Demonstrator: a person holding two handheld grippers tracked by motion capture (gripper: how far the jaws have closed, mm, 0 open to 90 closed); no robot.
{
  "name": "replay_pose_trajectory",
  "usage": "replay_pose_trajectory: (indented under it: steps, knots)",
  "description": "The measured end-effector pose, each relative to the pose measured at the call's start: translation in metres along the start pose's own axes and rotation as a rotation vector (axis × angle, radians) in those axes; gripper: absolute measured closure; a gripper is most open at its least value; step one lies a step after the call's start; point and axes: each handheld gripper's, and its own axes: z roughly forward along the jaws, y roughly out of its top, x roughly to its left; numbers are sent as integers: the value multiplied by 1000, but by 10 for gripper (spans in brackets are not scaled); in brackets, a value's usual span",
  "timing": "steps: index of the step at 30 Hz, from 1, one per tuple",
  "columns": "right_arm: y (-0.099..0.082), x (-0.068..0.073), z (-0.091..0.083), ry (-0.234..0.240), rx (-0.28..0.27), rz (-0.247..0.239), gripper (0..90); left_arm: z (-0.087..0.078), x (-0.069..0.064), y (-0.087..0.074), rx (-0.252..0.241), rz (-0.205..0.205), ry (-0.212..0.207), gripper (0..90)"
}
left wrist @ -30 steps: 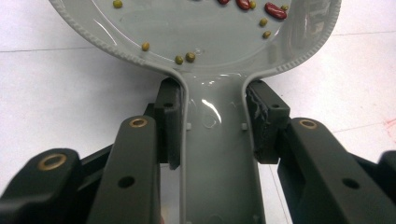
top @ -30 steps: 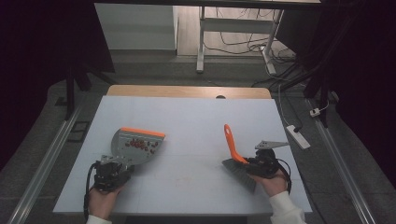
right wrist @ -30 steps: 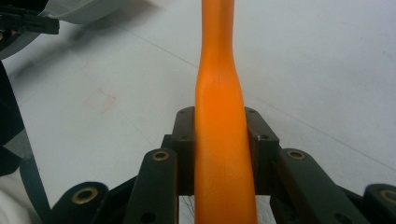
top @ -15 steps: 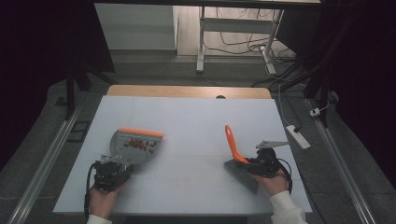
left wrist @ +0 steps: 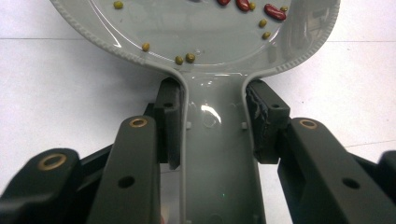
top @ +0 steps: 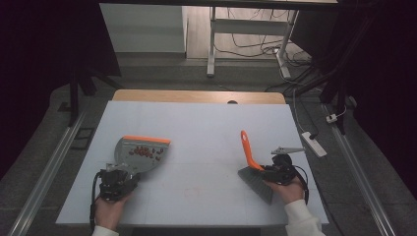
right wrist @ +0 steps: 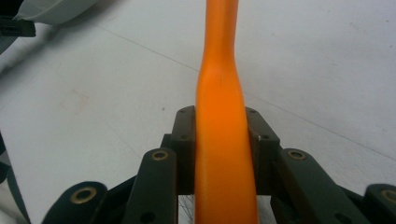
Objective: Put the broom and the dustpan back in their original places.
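Nearest the person, the left gripper (top: 117, 183) is clamped on the grey handle of the dustpan (top: 140, 153), its pads pressing both sides of the handle in the left gripper view (left wrist: 215, 154); the pan lies on the white table (top: 196, 123) towards its left side, orange lip pointing away from the person. At the table's right side, the right gripper (top: 275, 173) is clamped on the orange handle of the brush (top: 251, 157) (its pads grip the handle squarely in the right gripper view (right wrist: 222, 140)), with the grey bristle head (top: 256, 183) resting on the table near the front edge and the handle rising obliquely. Inside the pan lie the beans (top: 144, 152), red ones and small green ones (left wrist: 184, 58). Brush and pan are well apart. Judged from this arrangement, the sweeping appears finished, since no loose beans can be made out on the table surface between the tools; what likely remains is emptying or setting down the loaded pan and releasing both tools.
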Motion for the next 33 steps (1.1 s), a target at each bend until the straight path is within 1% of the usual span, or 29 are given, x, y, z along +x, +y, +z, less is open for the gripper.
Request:
replay_pose_trajectory:
  steps: [7,14,18,22,30,33]
  knots:
    - [0,-3,1,-28,2,3,691,0,1,0,-2,-7,4,617]
    - [-1,-9,2,-33,11,22,678,2,1,0,2,-10,8,617]
    - [-1,-13,3,-37,12,26,666,3,1,0,0,-26,19,616]
    - [-1,-15,5,-47,20,30,643,5,1,-1,9,-32,25,615]
    - [-1,-21,8,-55,36,42,608,10,-1,-1,21,-14,27,614]
    - [-1,-22,9,-57,42,42,596,10,-1,1,21,-13,18,613]
